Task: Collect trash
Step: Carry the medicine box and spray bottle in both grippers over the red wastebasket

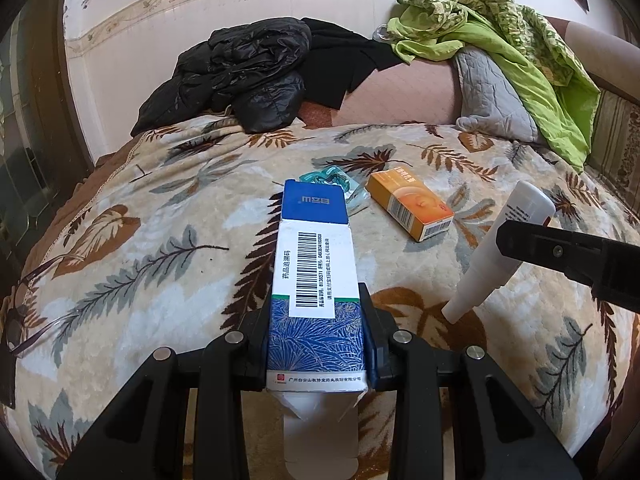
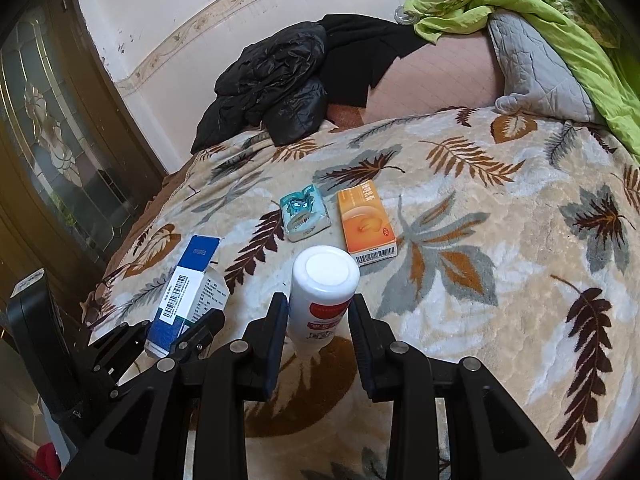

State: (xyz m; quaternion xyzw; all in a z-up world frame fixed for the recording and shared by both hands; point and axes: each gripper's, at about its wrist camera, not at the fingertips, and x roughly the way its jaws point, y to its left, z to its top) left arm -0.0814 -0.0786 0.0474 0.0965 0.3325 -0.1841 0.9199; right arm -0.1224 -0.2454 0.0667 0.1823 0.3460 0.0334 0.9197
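Note:
My left gripper (image 1: 316, 312) is shut on a blue and white medicine box (image 1: 314, 276) with an open flap, held above the leaf-patterned blanket (image 1: 160, 240). My right gripper (image 2: 318, 312) is shut on a white bottle (image 2: 322, 296) with a red label. The bottle (image 1: 496, 248) and the right gripper also show at the right of the left wrist view. The box (image 2: 184, 292) and the left gripper (image 2: 176, 332) show at the left of the right wrist view. An orange box (image 2: 365, 222) and a teal tissue pack (image 2: 302, 212) lie on the blanket ahead.
A black jacket (image 1: 240, 72) lies at the far edge of the bed. A green quilt (image 1: 500, 40) and a grey pillow (image 1: 492, 88) lie at the far right. Glasses (image 1: 28, 308) lie at the left edge. A glass door (image 2: 52, 140) stands to the left.

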